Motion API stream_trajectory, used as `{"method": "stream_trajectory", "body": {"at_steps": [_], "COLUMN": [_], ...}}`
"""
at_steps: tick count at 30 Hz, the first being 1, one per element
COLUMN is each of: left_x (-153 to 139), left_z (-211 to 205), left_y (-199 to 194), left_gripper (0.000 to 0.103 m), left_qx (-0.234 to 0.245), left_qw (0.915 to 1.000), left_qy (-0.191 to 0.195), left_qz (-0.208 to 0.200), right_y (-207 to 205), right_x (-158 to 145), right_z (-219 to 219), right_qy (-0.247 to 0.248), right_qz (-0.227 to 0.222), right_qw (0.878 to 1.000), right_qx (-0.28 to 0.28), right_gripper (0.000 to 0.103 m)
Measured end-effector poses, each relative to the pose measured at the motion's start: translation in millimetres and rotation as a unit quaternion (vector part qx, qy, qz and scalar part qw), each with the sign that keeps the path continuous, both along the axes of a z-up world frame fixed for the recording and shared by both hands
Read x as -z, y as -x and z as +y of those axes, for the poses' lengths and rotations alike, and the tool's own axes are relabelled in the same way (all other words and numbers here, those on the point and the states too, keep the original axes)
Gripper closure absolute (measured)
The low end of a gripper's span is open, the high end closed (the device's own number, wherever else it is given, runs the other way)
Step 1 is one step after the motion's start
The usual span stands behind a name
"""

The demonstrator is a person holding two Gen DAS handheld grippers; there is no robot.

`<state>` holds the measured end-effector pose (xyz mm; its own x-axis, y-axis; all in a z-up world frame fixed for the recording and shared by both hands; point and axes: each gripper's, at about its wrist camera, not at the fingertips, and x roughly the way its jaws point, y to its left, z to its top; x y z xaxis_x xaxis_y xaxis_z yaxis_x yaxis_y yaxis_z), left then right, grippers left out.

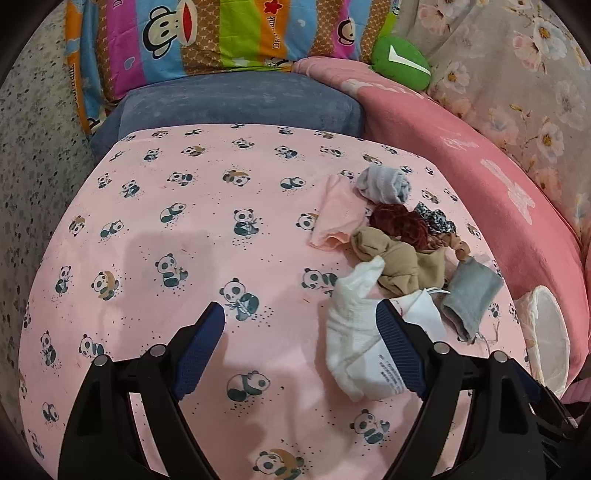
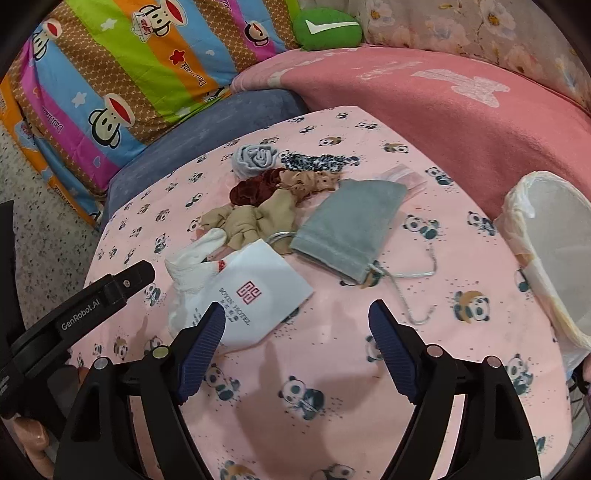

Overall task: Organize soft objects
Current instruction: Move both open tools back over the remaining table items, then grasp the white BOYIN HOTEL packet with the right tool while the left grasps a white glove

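Jaws of both grippers gape wide above crumpled white sock beside grey drawstring pouch

A pink panda-print sheet fills the middle of the frame, a blue cushion and a striped monkey-print pillow lie above it, a pink blanket at right, a floral quilt at upper right.

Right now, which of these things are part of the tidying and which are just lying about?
Part of the job:
white sock
grey pouch
tan cloth
red scrunchie
grey roll
white bag
basket, likely the container

Just lying about:
striped pillow
green cushion
pink blanket
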<state>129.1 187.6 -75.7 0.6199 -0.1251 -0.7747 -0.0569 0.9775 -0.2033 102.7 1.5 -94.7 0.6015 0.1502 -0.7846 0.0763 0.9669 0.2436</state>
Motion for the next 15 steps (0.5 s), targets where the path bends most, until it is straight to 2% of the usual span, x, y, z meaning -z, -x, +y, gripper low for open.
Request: {"method": "stream_trajectory", "body": {"at_steps": [6, 9, 15], "left_x": [6, 7, 11], "left_z": [23, 29, 24], "left_y": [-10, -14, -17], "left_gripper": [0.023, 0.023, 0.023], "left_qx": [-0.011, -0.013, 0.003], "left_qw": [0.9999, 0.9997, 0.9995], "left_qy": [0.011, 0.017, 0.029], "left_qz": [0.005, 0.005, 0.008], "right_y": [-32, -43, -37], "right_x": [19, 28, 44], "right_z": [40, 55, 45], "right_qy": [0.001, 0.031, 0.046], "right_qz": [0.015, 0.019, 0.038], "right_qw": [1.0, 0.999, 0.998], "right_qx": [-0.004, -0.004, 0.006], "right_gripper": [0.021, 0.021, 0.021]}}
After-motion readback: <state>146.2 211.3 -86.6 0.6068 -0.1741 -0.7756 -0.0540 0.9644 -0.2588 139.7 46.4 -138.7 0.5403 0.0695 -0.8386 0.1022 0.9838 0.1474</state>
